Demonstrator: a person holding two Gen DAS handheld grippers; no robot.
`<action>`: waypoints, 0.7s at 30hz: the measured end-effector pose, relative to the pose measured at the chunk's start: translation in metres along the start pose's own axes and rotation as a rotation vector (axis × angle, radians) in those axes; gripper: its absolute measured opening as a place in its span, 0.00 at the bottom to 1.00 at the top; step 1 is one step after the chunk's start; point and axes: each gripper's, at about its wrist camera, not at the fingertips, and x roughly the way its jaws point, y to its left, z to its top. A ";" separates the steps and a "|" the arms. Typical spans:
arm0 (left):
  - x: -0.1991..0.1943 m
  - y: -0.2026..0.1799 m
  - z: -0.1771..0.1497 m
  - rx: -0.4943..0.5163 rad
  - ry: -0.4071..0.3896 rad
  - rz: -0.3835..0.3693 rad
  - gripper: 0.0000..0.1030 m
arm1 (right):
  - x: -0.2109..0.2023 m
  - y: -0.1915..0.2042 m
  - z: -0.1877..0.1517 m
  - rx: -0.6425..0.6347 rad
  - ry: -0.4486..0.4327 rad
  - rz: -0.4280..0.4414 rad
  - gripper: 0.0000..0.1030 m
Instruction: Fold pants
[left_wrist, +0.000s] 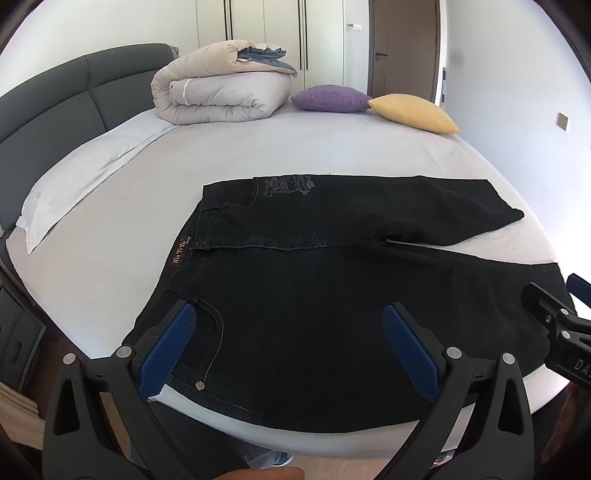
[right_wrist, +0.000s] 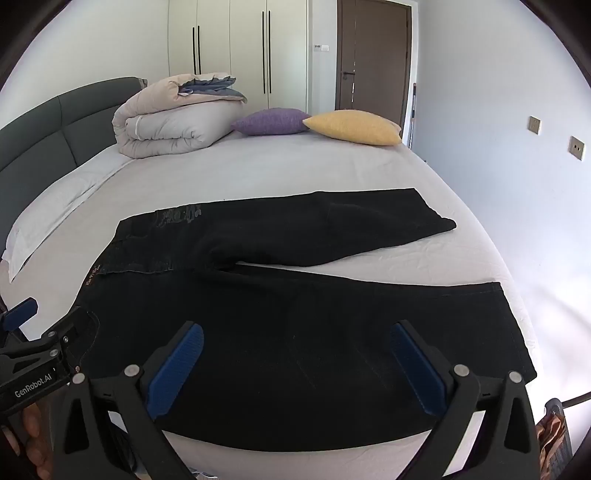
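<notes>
Nearest me, the left hand-held gripper (left_wrist: 290, 347) hangs over the near waist end of the pants (left_wrist: 332, 295), jaws spread wide, nothing between the blue pads (left_wrist: 171, 350). The right hand-held gripper (right_wrist: 295, 365) is also wide and holding nothing, over the near leg toward its cuff.

The pants are black and lie flat across the bed (left_wrist: 184, 155), waistband to the left, legs running right. The near leg's long edge follows the bed's near edge, with only a thin strip of sheet showing in front. Its cuff (right_wrist: 513, 325) sits close to the bed's right edge. The two legs fork apart, a wedge of sheet between them; the far leg ends short of the right side.

Beyond the pants I have a broad stretch of bare sheet. At the far end: a rolled duvet (left_wrist: 221, 88), a purple cushion (left_wrist: 328, 98) and a yellow cushion (left_wrist: 413, 112), well apart from the pants. A pillow (left_wrist: 85, 177) lies along the left, beside the grey headboard (left_wrist: 66, 96).
</notes>
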 end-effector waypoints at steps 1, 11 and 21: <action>0.000 0.000 0.000 0.000 -0.001 0.000 1.00 | 0.000 0.000 0.000 -0.002 -0.001 0.000 1.00; -0.002 -0.001 0.000 -0.003 0.004 -0.003 1.00 | -0.003 -0.001 -0.005 -0.007 0.010 -0.005 1.00; 0.001 0.001 -0.001 -0.007 0.008 -0.008 1.00 | -0.002 0.000 -0.003 -0.007 0.011 -0.003 1.00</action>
